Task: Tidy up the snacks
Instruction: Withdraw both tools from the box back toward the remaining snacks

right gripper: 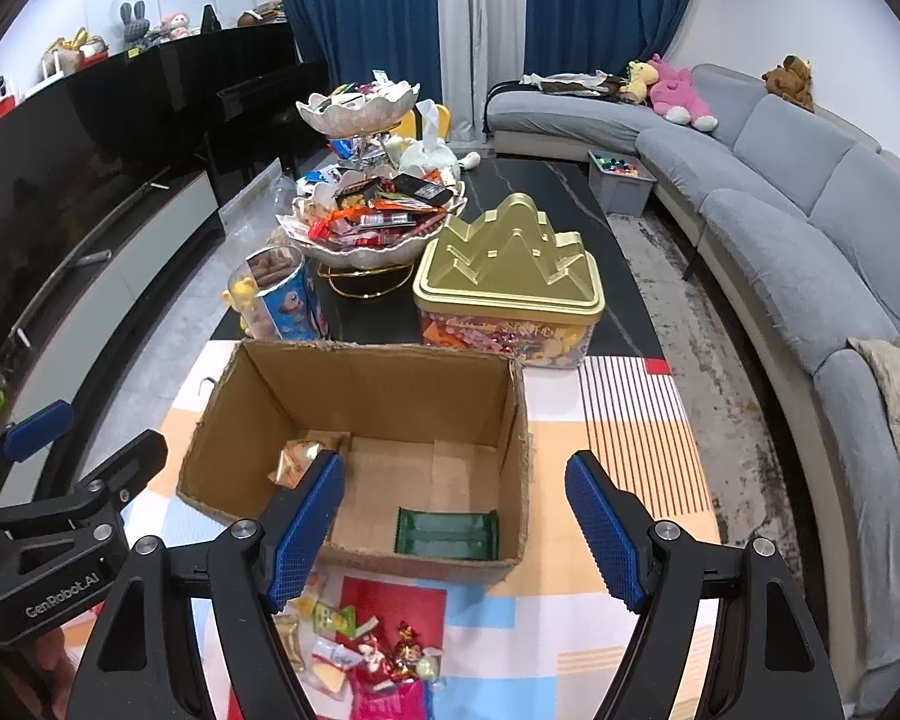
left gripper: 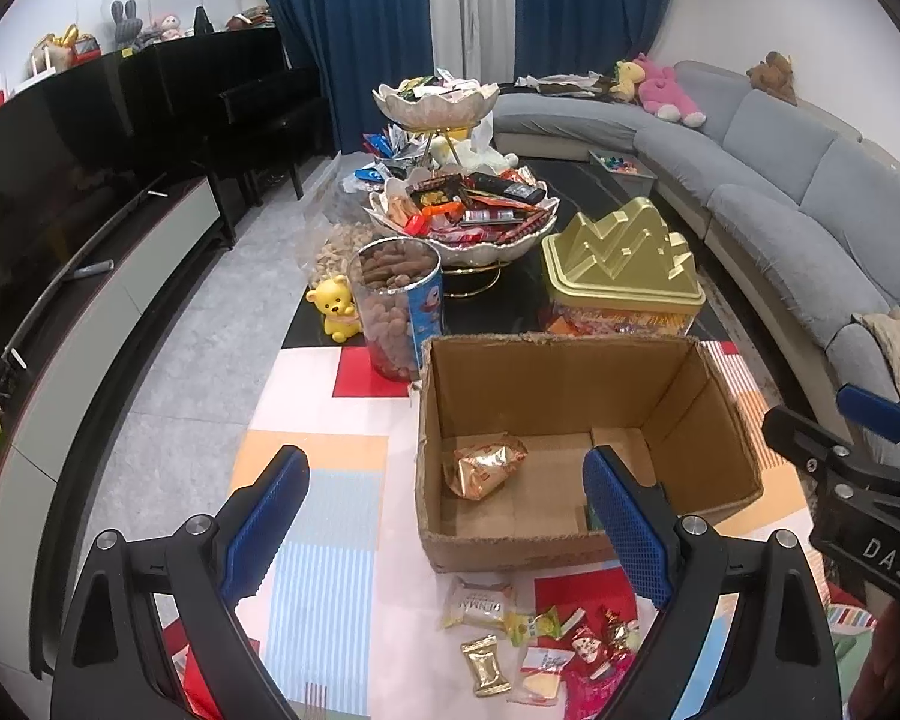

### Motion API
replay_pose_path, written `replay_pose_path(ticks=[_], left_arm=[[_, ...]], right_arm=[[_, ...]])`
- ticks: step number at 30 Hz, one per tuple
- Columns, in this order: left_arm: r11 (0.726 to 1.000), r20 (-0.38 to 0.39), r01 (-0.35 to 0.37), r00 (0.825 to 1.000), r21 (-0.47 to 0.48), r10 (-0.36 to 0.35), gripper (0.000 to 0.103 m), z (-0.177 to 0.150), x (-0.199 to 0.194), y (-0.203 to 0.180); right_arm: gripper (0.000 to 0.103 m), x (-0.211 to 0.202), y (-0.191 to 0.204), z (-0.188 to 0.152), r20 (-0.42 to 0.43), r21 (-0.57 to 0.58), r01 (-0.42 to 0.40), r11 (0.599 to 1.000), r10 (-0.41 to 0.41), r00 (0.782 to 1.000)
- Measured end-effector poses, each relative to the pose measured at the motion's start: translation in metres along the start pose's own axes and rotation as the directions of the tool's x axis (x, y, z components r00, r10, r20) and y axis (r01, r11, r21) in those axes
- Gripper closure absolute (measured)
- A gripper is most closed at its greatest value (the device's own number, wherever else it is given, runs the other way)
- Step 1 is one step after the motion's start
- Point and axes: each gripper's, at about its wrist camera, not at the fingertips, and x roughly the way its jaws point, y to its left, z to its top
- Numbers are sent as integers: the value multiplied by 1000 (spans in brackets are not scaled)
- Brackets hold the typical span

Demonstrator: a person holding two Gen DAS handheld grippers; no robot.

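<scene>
I hold both tools over the near end of the table (right gripper: 630,420), which is covered by a mat of coloured blocks and stripes. The open brown cardboard box (left gripper: 570,396) sits just ahead of both, mouth up, which I judge makes it the collecting bin: inside it lie a crumpled gold foil snack packet (left gripper: 483,468) at the left and a flat dark-green wrapped bar (right gripper: 447,534) against the near wall. My left gripper (left gripper: 444,516) is spread wide with nothing between its blue pads, and the gold packet lies just beyond its right finger, inside the box. My right gripper (right gripper: 453,525) is also spread and empty, and the green bar shows between its fingers, lower down in the box. The loose pile of small wrapped snacks (left gripper: 540,636), yellow, gold, red and white, lies on the mat in front of the box's near wall, below and between the fingers of each gripper, nearer to me than the box. I judge these are the pieces left to sort, so either gripper would need to tip down and back toward me to reach them. Beyond the box stand a clear jar of brown snacks (left gripper: 396,312), a gold-lidded tin (left gripper: 621,264) and a tiered white bowl stand heaped with sweets (left gripper: 462,210), all well apart from the grippers.
</scene>
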Motion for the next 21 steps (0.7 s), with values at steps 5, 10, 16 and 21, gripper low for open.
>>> replay_pose_path(ticks=[5,10,16,21], left_arm=[[1000,1,3,1000,1,-3,9,-12,-3,2],[1000,4,-14,1000,3,14,4,-26,-5,4],[1000,-8,-22,1000,4,22,4,-45,-5,7],[1000,-18,-20,1000,2,20,4,-59,-6,5]], right_arm=[[26,-5,3,-11,6,-15,19,1000,-19,1000],[20,-9,7,-24,11,-27,25,999,-25,1000],[20,-12,9,-39,16,-30,32,999,-31,999],[20,-13,7,-53,7,-19,25,1000,-25,1000]])
